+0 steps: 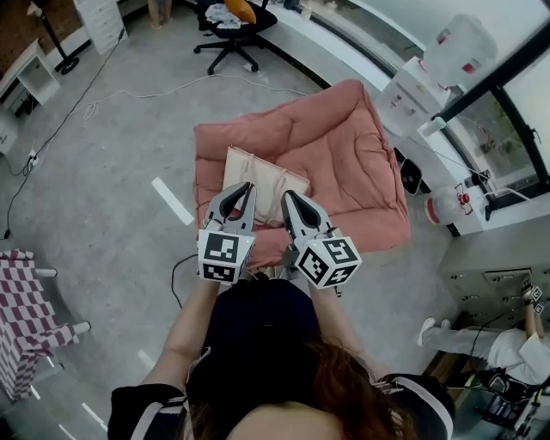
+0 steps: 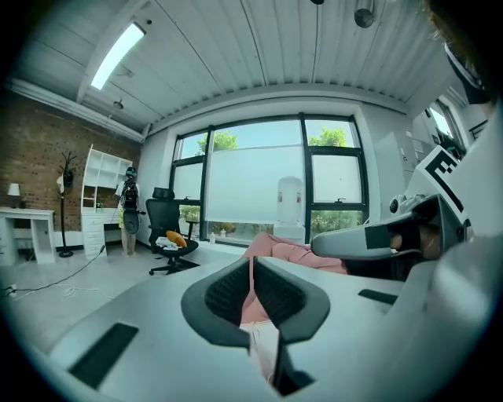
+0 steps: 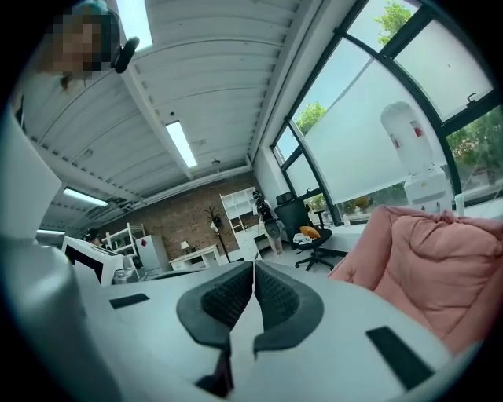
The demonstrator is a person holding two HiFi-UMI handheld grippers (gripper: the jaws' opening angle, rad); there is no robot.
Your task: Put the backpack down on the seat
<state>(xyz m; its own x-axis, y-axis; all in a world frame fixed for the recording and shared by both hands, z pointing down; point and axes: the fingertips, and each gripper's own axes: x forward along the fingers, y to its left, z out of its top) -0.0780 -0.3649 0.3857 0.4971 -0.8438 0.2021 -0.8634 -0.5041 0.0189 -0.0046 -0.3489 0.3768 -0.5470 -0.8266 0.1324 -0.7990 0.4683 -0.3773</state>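
A beige backpack (image 1: 262, 176) lies flat on the front left part of the pink cushioned seat (image 1: 335, 146) on the floor. Both grippers are held side by side just above its near edge. My left gripper (image 1: 248, 186) is shut. In the left gripper view its pads (image 2: 251, 263) meet, and through the slit under them I see the backpack (image 2: 265, 345) and the seat (image 2: 291, 253). My right gripper (image 1: 286, 196) is also shut, its pads (image 3: 254, 267) pressed together with nothing visible between them. The seat (image 3: 424, 259) fills the right side of the right gripper view.
A black office chair (image 1: 232, 26) stands beyond the seat. Water dispensers (image 1: 430, 77) line the window wall on the right. A checkered chair (image 1: 21, 309) is at the left edge, a cable (image 1: 176, 275) trails on the floor, and a person (image 1: 498, 344) sits at bottom right.
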